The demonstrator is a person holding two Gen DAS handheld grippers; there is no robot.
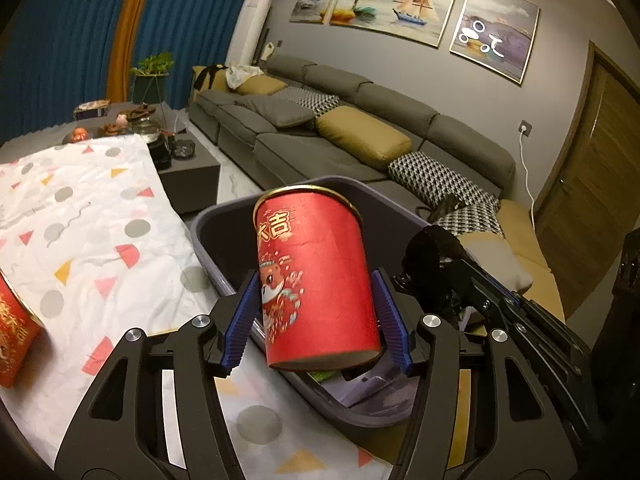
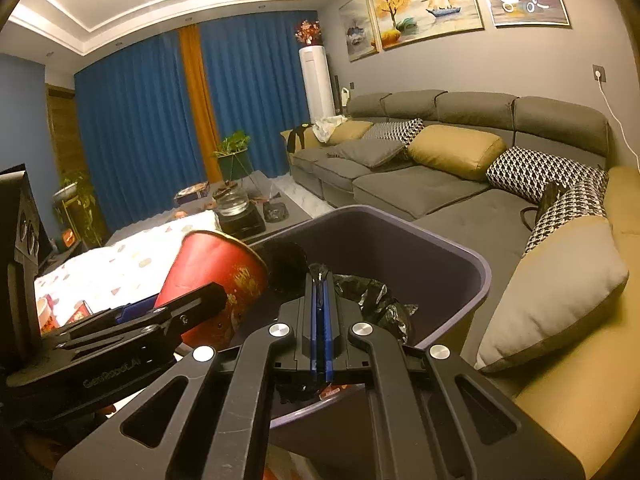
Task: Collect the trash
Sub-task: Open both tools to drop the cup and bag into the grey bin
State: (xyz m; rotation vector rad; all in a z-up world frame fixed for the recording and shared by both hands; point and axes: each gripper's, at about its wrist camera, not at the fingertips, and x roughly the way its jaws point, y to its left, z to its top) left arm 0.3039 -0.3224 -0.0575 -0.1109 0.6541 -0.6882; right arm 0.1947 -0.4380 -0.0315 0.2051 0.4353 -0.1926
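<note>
The left gripper [image 1: 316, 312] clamps a red can [image 1: 316, 280] by its sides, long axis nearly upright and tipped a little left, its base hanging right over the open bin [image 1: 208, 236], so the drop looks to be straight down. The right gripper [image 2: 320, 320] is closed on a black bag [image 2: 380, 300] inside the bin [image 2: 476, 268], just beside the can [image 2: 216, 280], and could crowd the fall. A second can [image 1: 12, 336] waits on the cloth [image 1: 92, 216] to the left
</note>
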